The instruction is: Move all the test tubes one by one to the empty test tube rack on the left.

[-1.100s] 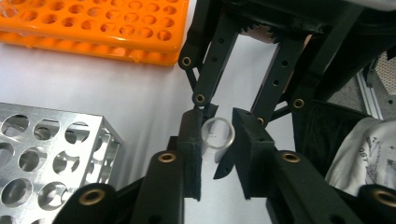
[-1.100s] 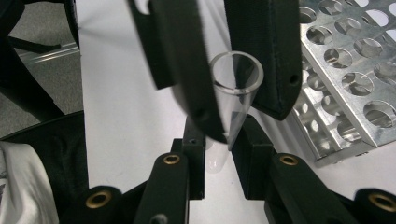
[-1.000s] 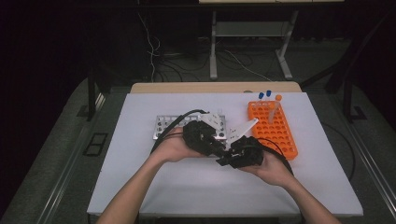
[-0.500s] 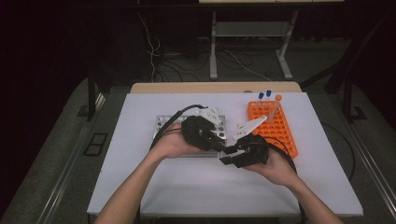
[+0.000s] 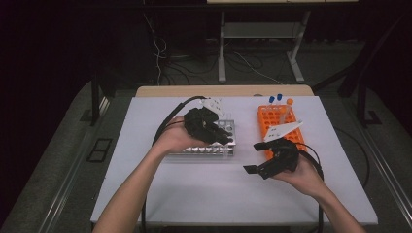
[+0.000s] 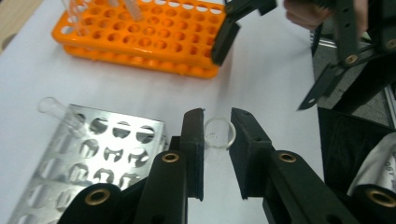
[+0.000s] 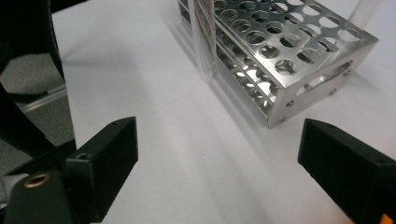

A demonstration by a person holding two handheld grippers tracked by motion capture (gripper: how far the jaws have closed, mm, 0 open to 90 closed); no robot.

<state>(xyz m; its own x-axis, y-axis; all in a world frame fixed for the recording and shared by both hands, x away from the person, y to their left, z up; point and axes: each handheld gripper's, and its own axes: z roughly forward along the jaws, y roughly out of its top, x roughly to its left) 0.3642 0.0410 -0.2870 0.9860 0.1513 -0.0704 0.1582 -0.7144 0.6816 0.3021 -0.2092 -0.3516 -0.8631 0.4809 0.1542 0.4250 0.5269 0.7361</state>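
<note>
Left gripper view shows my left gripper pinching a clear test tube above the steel rack, my right gripper has just spread empty, so next I'd seat it in a hole.

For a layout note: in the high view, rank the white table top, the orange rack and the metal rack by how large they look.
1. White table top, by far the largest.
2 and 3. Orange rack and metal rack: they look about alike, and the hands and grippers cover part of each, so I leave them unranked.
</note>
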